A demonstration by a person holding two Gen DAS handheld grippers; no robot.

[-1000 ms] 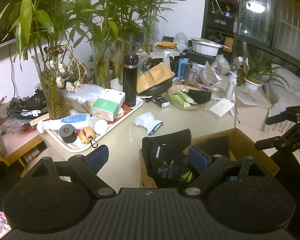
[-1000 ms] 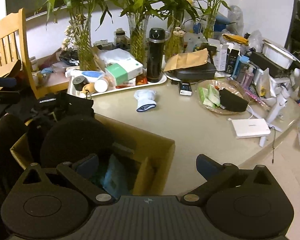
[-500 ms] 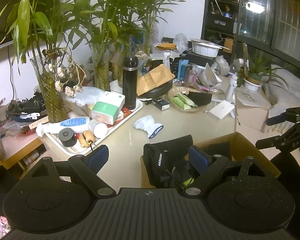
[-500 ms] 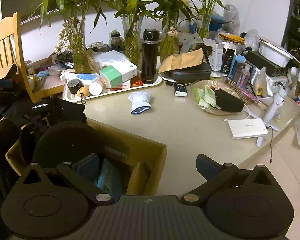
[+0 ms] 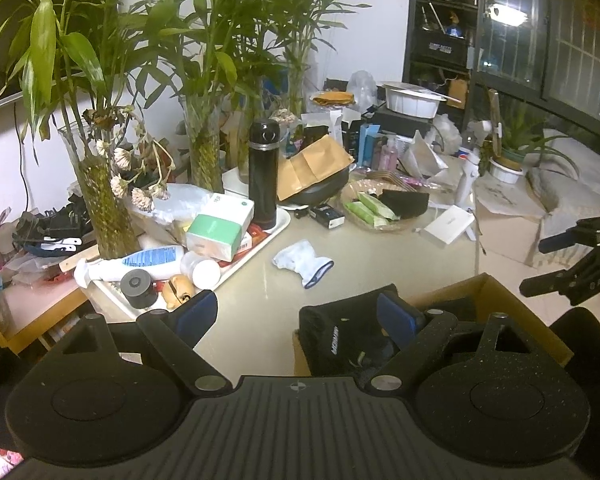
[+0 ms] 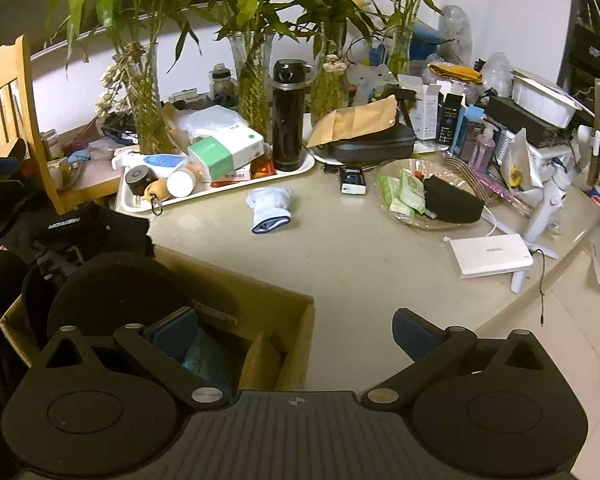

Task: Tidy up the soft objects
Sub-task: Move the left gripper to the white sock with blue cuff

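A crumpled white sock with a blue cuff (image 5: pixel 302 262) (image 6: pixel 270 208) lies alone on the beige table, beyond both grippers. An open cardboard box (image 5: pixel 500 292) (image 6: pixel 260 292) sits at the near edge. It holds a black garment (image 5: pixel 340 332) (image 6: pixel 96 228) draped over its rim and a round black soft item (image 6: pixel 116 288). My left gripper (image 5: pixel 296 314) is open and empty, its right finger over the garment. My right gripper (image 6: pixel 295 330) is also open and empty, with its left finger above the box's inside and its right finger over bare table.
A white tray (image 6: pixel 300 168) carries a black flask (image 6: pixel 288 116), a tissue box (image 6: pixel 224 148) and bottles. Glass vases of bamboo (image 6: pixel 148 120) stand behind. A glass dish (image 6: pixel 432 196) and a white power bank (image 6: pixel 490 256) lie to the right. A wooden chair (image 6: pixel 8 96) is at the left.
The right gripper has drifted slightly to the right, so the table scene sits further left in its view. The left gripper has hardly moved. Both stay open.
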